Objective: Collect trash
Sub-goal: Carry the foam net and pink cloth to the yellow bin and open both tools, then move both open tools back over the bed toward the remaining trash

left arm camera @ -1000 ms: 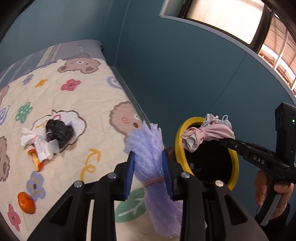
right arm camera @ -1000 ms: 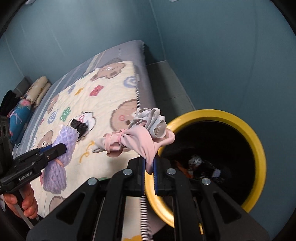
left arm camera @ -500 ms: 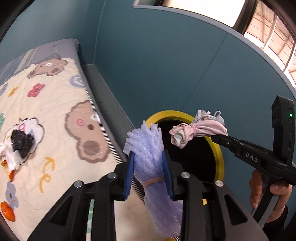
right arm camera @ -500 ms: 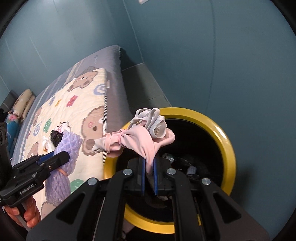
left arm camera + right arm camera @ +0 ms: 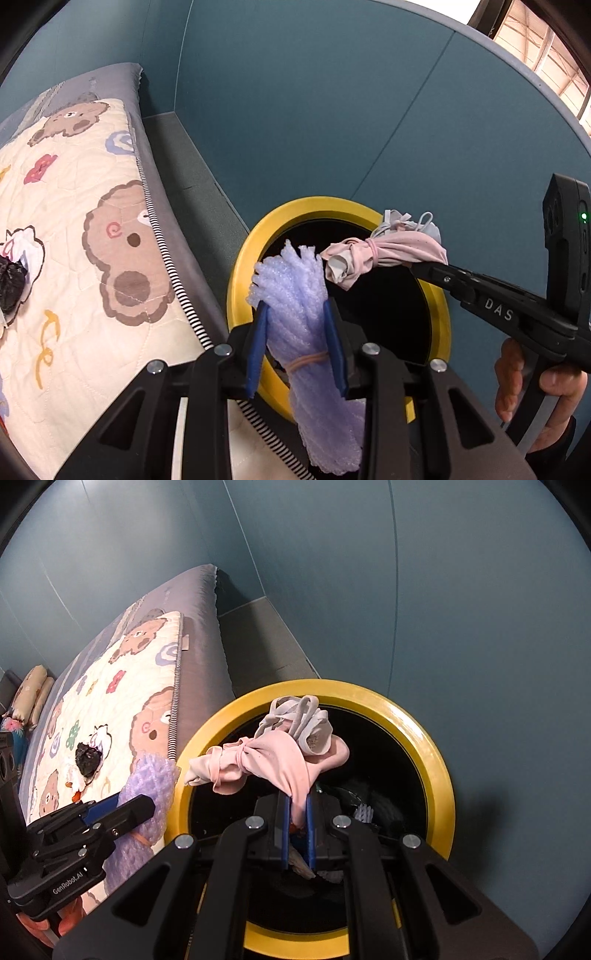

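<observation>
My left gripper (image 5: 295, 314) is shut on a bundle of purple foam netting (image 5: 306, 325) tied with a rubber band; it hangs over the near rim of the yellow-rimmed black bin (image 5: 243, 266). My right gripper (image 5: 297, 805) is shut on a knotted pink cloth bundle (image 5: 273, 760) with white straps, held over the bin's opening (image 5: 436, 760). From the left wrist view the pink bundle (image 5: 384, 251) and the right gripper (image 5: 417, 264) hover above the bin. The right wrist view has the left gripper (image 5: 144, 805) and the foam (image 5: 151, 775) at the bin's left edge.
A bed with a bear-patterned quilt (image 5: 74, 206) lies left of the bin. On it sit a black crumpled bag (image 5: 88, 760) and white tissue (image 5: 99, 738). Blue walls (image 5: 332, 110) close in behind the bin. Some trash lies inside the bin (image 5: 364, 812).
Both grippers have swung from over the bed toward the bin and dropped lower. The bin now fills more of both views, and both bundles are over it.
</observation>
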Available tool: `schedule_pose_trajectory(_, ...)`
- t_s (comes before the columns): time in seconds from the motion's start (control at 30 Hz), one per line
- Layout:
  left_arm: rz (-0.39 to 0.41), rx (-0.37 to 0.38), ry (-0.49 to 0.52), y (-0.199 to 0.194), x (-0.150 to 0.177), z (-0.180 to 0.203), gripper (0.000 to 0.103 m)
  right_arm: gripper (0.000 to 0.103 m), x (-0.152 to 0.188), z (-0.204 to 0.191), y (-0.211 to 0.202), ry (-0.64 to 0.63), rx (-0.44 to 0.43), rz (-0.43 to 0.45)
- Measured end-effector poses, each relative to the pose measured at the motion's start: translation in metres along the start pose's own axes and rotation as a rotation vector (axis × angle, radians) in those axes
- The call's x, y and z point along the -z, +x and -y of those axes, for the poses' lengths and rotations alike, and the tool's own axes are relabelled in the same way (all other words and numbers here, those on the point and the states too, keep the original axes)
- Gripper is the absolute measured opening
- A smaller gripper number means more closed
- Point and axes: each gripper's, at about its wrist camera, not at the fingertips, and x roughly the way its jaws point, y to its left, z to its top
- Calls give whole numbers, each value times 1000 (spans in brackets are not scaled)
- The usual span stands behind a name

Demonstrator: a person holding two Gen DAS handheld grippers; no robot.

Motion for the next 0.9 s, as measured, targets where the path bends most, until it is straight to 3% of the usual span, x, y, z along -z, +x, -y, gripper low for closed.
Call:
schedule_pose_trajectory(0.43,-13,15,-1,18,-2,2,35,8,-4,13,12,48,-9,-18)
schedule_pose_trajectory(0.6,-1,21,-11,10,-3,3,53,9,-5,18,4,67,2,-4)
schedule_pose_trajectory(0.73,13,24,-17,1,-3,0,63,29,-4,18,-2,78,6,7)
schedule_pose_trajectory(0.9,38,2,-28,-15,2,-13,77,29,-4,14,-8,71,2,7)
